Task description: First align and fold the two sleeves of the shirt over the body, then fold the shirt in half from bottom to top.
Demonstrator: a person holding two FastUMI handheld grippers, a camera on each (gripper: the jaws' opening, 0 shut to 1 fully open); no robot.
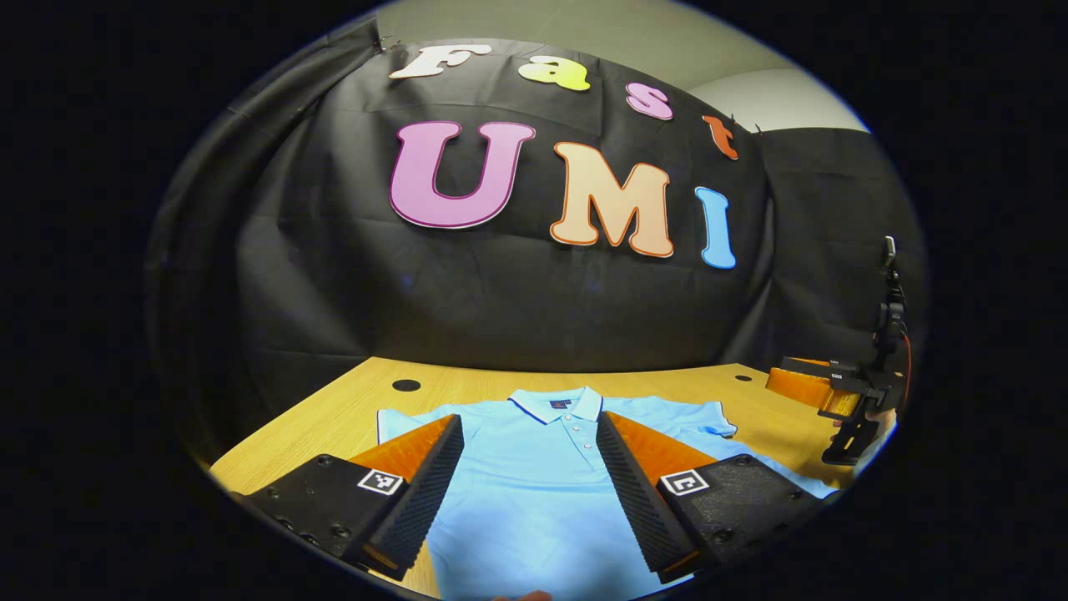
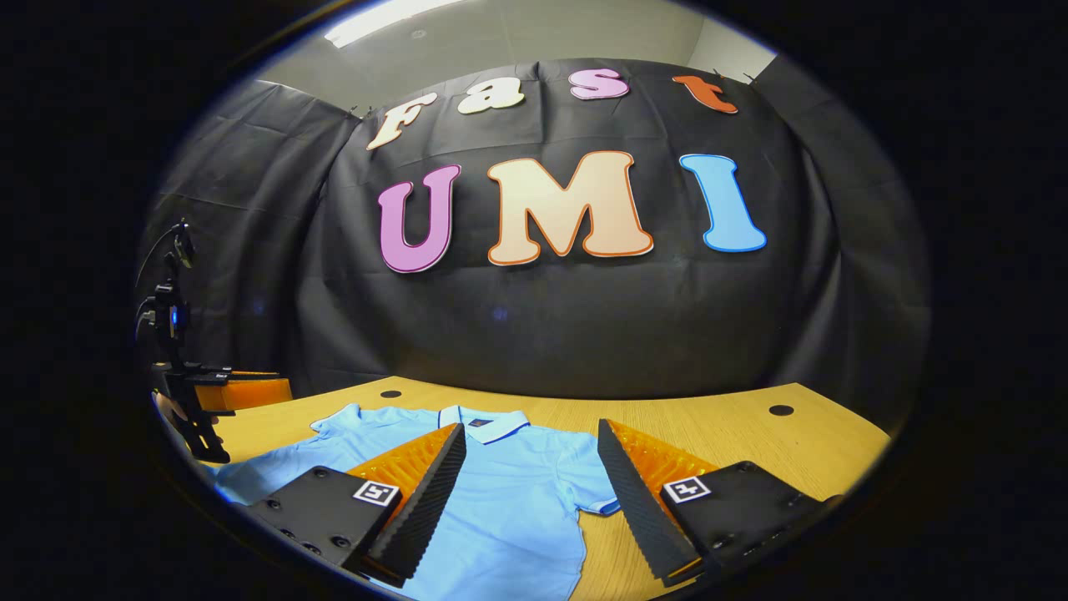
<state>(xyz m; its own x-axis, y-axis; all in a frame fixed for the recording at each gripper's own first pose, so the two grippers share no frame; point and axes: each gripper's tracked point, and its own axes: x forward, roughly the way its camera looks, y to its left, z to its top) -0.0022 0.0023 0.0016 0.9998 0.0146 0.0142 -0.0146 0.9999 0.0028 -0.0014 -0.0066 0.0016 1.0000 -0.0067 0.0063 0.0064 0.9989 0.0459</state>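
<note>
The shirt (image 1: 534,484) lay flat on the table (image 2: 734,434); above it, the left gripper (image 1: 528,492) and right gripper (image 2: 527,501) hung with fingers spread, holding nothing.

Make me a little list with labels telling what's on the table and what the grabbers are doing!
shirt: light blue polo shirt, lying flat, collar toward the back wall
sleeves: spread out to the sides, not folded yet
table: wooden table, shirt on top
left hand-held gripper: open, above the shirt's middle
right hand-held gripper: open, above the shirt's sleeve side
folding done: none so far
</note>
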